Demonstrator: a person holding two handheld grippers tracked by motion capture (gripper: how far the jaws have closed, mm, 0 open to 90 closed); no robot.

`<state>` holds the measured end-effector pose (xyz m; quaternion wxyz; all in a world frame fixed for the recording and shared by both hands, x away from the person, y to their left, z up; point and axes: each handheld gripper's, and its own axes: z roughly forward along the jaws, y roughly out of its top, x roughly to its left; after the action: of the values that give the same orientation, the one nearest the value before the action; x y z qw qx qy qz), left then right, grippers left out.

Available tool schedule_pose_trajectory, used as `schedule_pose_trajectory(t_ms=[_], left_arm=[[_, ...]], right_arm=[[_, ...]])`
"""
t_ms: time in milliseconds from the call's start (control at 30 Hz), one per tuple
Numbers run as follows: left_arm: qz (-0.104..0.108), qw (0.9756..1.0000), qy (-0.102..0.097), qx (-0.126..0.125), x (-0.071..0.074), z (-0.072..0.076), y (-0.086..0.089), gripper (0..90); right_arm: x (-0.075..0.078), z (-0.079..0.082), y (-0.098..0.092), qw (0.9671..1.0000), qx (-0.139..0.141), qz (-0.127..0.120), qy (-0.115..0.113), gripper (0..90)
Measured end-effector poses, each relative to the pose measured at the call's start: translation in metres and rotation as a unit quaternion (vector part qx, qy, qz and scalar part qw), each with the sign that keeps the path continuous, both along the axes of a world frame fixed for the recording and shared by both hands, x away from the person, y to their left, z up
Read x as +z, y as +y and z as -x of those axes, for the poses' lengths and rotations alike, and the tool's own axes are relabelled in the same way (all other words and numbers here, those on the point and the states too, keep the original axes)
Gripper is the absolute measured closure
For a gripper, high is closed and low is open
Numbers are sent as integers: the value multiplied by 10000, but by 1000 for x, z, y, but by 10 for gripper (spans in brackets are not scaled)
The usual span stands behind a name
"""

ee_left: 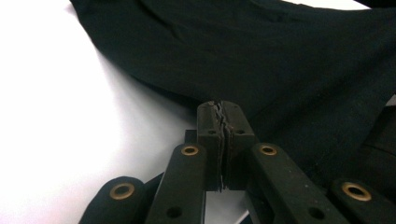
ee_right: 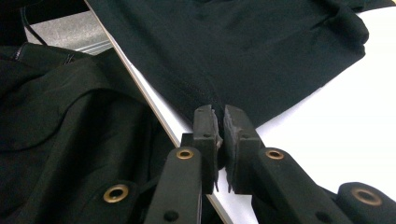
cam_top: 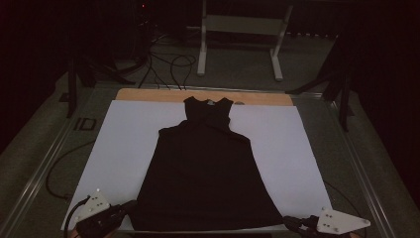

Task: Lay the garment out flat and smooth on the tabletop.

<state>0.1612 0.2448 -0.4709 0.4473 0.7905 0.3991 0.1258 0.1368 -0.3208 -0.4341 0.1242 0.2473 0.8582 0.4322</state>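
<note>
- Black fabric: a sleeveless top (cam_top: 205, 173) lies flat in the middle of a white sheet (cam_top: 119, 144), neck toward the far edge, hem along the near edge.
- White sheet covers most of a wooden board (cam_top: 148, 95), whose bare tan strip shows beyond the neck of the garment.
- Left gripper (cam_top: 130, 204) sits at the near left hem corner; in the left gripper view its jaws are pressed together, tips (ee_left: 219, 109) at the edge of the cloth (ee_left: 261, 60), with the fabric seemingly pinched between them.
- Right gripper (cam_top: 288, 219) sits at the near right hem corner; in the right gripper view its jaws are nearly together, with the hem corner (ee_right: 210, 100) caught at the tips (ee_right: 218, 116).
- Dark clothing (ee_right: 65, 130) bunches beside the table edge in the right gripper view.
- Grey-green carpet (cam_top: 34, 148) surrounds the table, metal rails (cam_top: 44, 158) running along both sides.
- Dim room beyond: a white metal frame (cam_top: 242, 29) stands on the floor, black cables (cam_top: 168, 64) loop in front of it, and dark stand legs (cam_top: 74, 84) flank the far corners.
</note>
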Motion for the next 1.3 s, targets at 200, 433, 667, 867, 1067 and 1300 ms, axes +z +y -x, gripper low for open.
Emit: schedule_pose_trajectory(t_ms=[200, 433, 667, 867, 1067, 1300], left_arm=[[-5, 10000, 11, -64, -2, 2, 0, 876], [64, 9999, 45, -93, -4, -1, -1, 668], [-15, 9989, -119, 460, -4, -8, 1, 364], [-165, 9973, -155, 692, -6, -20, -2, 246], [-258, 9969, -169, 719, -8, -38, -7, 207], [-352, 9961, -188, 783, -12, -62, -15, 200]], right_arm=[[-1, 1, 1, 9999, 138, 90, 7, 840], [-3, -1, -2, 9998, 158, -81, 78, 573], [-3, -15, 2, 9994, -236, -207, 109, 333], [-8, -32, 11, 9988, -397, -268, 78, 274], [-14, -54, 21, 9977, -666, -125, 51, 257], [-18, -81, 39, 9967, -797, 93, -138, 252]])
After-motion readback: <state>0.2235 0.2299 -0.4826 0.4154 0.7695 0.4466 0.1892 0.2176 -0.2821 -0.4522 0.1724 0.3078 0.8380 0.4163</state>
